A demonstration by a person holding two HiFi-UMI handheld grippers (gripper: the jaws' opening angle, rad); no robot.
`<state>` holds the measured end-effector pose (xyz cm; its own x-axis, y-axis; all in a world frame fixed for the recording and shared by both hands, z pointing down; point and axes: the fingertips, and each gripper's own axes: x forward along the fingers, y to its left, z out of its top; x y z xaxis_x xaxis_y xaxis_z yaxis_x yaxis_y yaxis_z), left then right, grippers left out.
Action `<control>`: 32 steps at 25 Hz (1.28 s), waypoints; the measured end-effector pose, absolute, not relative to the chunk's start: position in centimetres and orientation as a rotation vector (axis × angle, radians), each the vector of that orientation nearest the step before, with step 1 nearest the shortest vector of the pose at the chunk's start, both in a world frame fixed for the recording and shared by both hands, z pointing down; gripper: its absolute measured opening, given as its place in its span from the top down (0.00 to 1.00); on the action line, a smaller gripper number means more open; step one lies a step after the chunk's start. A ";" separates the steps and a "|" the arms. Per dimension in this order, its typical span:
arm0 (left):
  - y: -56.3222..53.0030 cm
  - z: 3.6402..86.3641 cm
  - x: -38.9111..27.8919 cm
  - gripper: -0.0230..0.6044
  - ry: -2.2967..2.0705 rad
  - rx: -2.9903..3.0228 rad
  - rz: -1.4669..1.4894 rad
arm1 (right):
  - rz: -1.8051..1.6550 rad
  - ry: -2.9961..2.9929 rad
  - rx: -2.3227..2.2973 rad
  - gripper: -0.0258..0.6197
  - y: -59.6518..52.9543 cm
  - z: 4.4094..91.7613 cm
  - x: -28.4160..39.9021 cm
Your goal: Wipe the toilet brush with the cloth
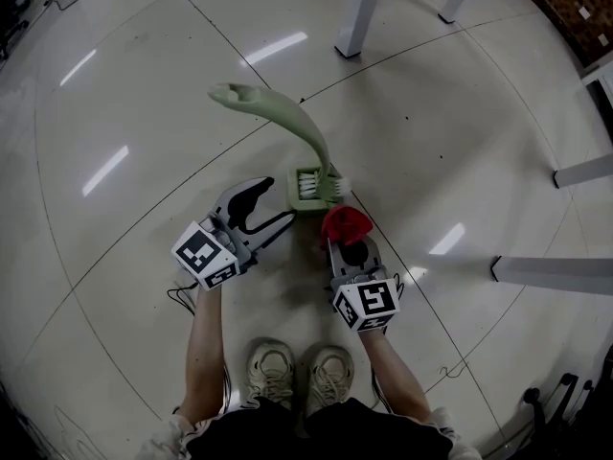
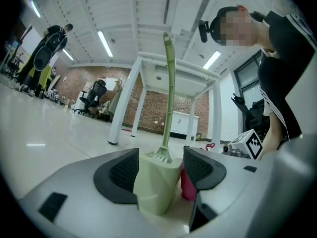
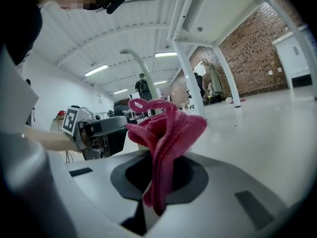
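Observation:
A pale green toilet brush (image 1: 287, 113) stands upright in its green holder (image 1: 314, 188) on the tiled floor, its long curved handle (image 2: 170, 83) rising high. My left gripper (image 1: 284, 201) lies low at the holder's left. The holder (image 2: 157, 182) sits between its two pads, which touch both flanks. My right gripper (image 1: 347, 242) is just below and right of the holder, shut on a bunched red cloth (image 1: 346, 223). The cloth (image 3: 166, 133) sticks up out of the jaws, close beside the holder. It also shows behind the holder as a red patch (image 2: 187, 185).
White table legs stand on the floor at the top (image 1: 359, 12) and at the right (image 1: 551, 271). The person's shoes (image 1: 273, 367) are just behind both grippers. Cables and dark gear (image 1: 546, 401) lie at the lower right. Another person (image 2: 49, 43) stands far off.

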<state>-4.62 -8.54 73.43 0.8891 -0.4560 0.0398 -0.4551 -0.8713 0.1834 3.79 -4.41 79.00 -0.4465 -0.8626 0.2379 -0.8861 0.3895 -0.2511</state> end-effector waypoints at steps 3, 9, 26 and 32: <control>-8.8 73.5 -6.0 0.55 -0.747 2.865 0.003 | 0.506 -2.568 1.591 0.91 -4.4 78.8 2.5; -8.8 73.4 -8.4 0.55 -0.817 2.841 -0.004 | 0.468 -2.597 1.508 0.91 -4.4 78.3 -0.5; -10.0 64.9 -11.0 0.55 -0.838 2.838 -0.322 | 0.438 -2.673 1.387 0.91 -3.0 73.1 -1.9; -11.4 53.4 -7.0 0.55 -0.541 2.976 -0.569 | 0.318 -2.586 1.589 0.91 -5.0 66.9 5.6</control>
<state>-6.99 -11.36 53.36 0.8700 -0.3512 -0.3460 -0.3275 -0.9363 0.1269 5.62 -5.03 66.93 -0.4549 -0.8713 0.1843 -0.8900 0.4372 -0.1298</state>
